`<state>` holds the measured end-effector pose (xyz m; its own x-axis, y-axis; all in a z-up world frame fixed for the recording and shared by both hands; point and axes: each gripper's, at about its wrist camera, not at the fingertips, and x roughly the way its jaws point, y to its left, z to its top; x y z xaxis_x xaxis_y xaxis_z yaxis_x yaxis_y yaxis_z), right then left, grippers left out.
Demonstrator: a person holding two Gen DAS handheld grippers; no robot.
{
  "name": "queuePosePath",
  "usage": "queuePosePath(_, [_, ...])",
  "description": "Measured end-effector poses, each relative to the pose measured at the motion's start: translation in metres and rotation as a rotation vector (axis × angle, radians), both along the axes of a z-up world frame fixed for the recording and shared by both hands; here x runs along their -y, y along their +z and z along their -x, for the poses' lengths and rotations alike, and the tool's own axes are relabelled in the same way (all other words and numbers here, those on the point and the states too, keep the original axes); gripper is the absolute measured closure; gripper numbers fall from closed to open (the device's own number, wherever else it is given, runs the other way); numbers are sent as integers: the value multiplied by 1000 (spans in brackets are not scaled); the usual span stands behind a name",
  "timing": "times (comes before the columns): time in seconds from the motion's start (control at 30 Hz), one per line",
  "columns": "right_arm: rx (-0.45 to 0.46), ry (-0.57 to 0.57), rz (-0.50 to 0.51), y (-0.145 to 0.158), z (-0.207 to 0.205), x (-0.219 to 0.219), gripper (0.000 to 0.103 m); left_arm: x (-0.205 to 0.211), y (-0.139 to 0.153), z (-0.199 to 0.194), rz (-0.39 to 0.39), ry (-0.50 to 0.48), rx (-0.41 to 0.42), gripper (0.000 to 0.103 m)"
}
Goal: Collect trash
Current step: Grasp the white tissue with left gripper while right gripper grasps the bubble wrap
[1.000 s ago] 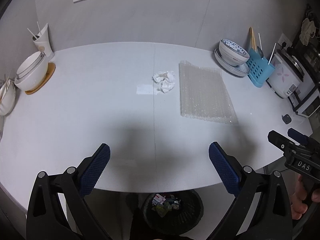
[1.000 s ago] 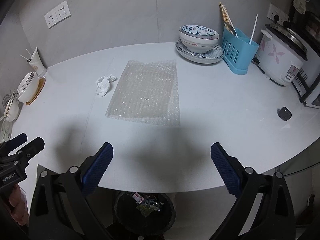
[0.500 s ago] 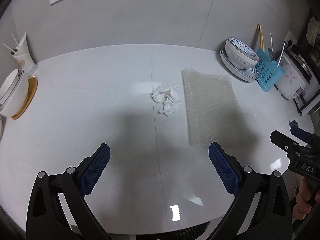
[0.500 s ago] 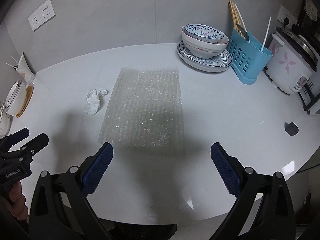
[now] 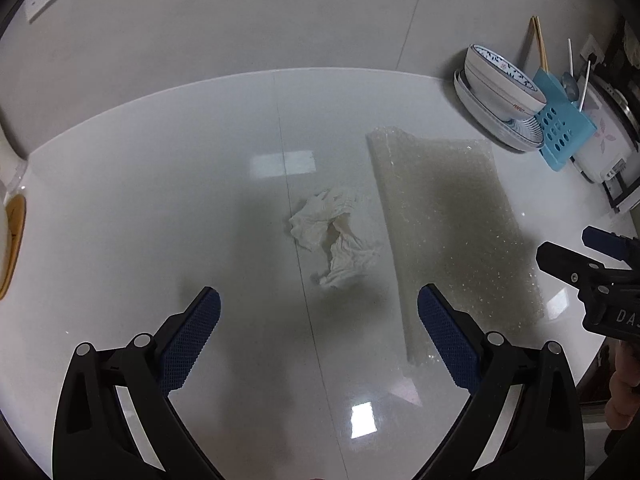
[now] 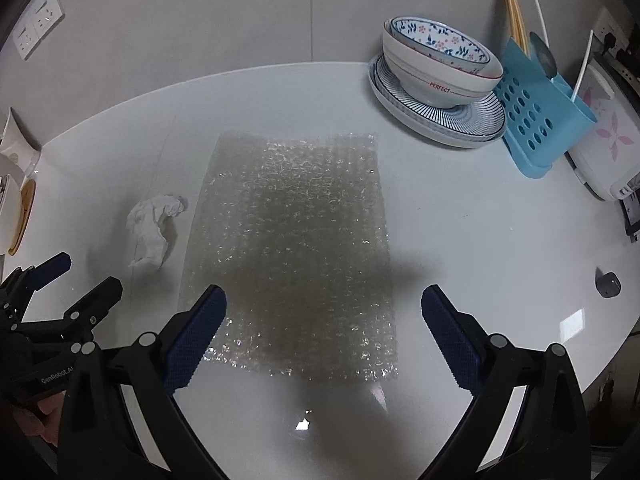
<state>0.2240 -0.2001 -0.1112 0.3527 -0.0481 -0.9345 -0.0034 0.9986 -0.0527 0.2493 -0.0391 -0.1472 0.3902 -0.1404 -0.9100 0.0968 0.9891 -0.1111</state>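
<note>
Left hand-held gripper (image 5: 318,322) is spread wide w/ nothing between its blue pads, hovering over the worktop (image 5: 160,200) and aimed straight at the crumpled tissue (image 5: 334,242). The wad sits just ahead of the fingertips, roughly centred in the gap, which looks like lining up for a pinch from both sides. Right hand-held gripper (image 6: 322,326) is also wide and empty, poised above the near edge of the bubble wrap sheet (image 6: 296,248); the sheet's near part lies between its fingers. So each hand seems assigned its own bit of trash: left for tissue, right for wrap.

Tissue lies on the worktop just beside the wrap's left edge, prob not touching; hard to be sure. The wrap lies flat, so getting under an edge may need a scrape or a bunching pinch, and it could slip off the glossy surface.

Non-trash stuff is parked at the back and sides, well apart from the action: patterned bowl (image 6: 440,60) stacked on a striped plate (image 6: 436,120), blue utensil caddy (image 6: 536,128) beside it, rice cooker (image 6: 604,140) at far right. No bin visible now.
</note>
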Motion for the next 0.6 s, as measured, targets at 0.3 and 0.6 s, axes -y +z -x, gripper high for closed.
queuePosePath(0.3, [-93,-46,2,-35,-31,3,9,8,-33,-40,-18,-16,-48,7])
queuePosePath(0.6, [-171,-56,-1,-66,-42,-1,9,12,-52,-58,-28,-7,-77,16])
